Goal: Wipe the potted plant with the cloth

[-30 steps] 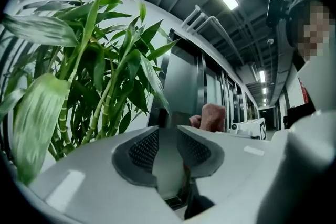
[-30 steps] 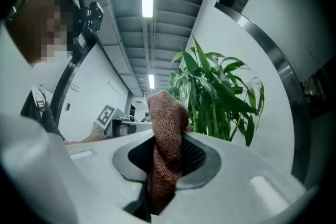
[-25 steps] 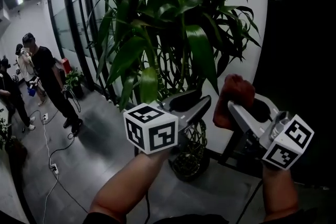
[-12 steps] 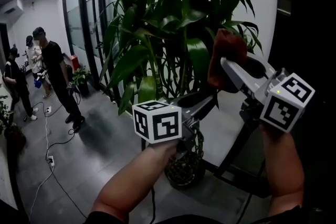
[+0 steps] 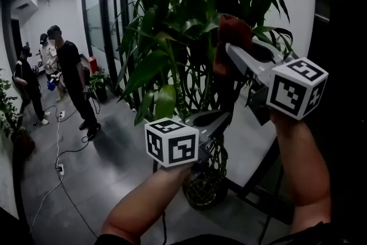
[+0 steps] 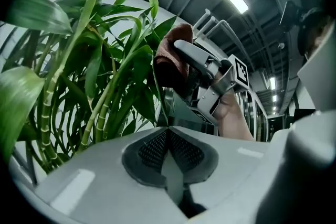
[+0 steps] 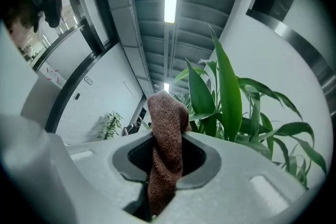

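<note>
The potted plant (image 5: 189,37), tall with long green leaves, stands in a wire-wrapped pot (image 5: 203,186) against the white wall. My right gripper (image 5: 229,49) is raised among the upper leaves, shut on a reddish-brown cloth (image 5: 230,34) that sticks up past its jaws (image 7: 167,139). The left gripper view shows that cloth (image 6: 168,60) close beside the stalks. My left gripper (image 5: 223,117) sits lower, at the foliage. Its jaws have just been closing, and a thin pale green leaf strip (image 6: 170,176) lies pinched between them.
Several people (image 5: 69,77) stand down the corridor at left, next to a small potted plant (image 5: 100,80). A cable (image 5: 57,163) trails over the grey floor. A glass partition (image 5: 109,26) runs along the left, and a dark door frame (image 5: 338,37) stands at right.
My right gripper has risen with the cloth from beside the lower leaves up into the upper foliage. The left gripper's jaws, open before, are now closed at the leaves.
</note>
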Action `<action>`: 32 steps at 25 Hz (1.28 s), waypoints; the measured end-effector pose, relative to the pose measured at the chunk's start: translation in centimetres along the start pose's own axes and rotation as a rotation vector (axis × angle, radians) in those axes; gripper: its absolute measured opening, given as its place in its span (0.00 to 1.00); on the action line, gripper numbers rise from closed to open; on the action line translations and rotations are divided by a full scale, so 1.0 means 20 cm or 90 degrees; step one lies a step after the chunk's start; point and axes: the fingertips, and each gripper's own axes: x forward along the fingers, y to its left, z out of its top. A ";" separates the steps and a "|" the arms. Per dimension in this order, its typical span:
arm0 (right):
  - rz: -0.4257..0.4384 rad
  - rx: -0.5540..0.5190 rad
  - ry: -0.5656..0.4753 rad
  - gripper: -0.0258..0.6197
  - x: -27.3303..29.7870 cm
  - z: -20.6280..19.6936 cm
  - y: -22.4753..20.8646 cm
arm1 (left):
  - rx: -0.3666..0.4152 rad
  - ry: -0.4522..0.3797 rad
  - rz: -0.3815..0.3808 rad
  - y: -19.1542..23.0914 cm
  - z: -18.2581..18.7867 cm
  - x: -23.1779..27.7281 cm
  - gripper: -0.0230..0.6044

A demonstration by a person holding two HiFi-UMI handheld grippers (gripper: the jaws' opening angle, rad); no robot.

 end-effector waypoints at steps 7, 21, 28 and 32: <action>-0.009 0.004 0.033 0.15 0.07 -0.13 -0.02 | -0.002 0.008 0.015 0.04 -0.04 -0.02 0.07; -0.012 -0.004 0.095 0.15 0.03 -0.36 0.05 | -0.009 0.019 0.009 0.02 -0.09 -0.03 0.07; -0.009 0.011 0.112 0.15 -0.01 -0.45 0.07 | -0.011 0.023 0.010 0.03 -0.10 -0.03 0.07; -0.009 0.014 0.120 0.15 -0.02 -0.48 0.09 | -0.014 0.023 0.008 0.03 -0.11 -0.03 0.07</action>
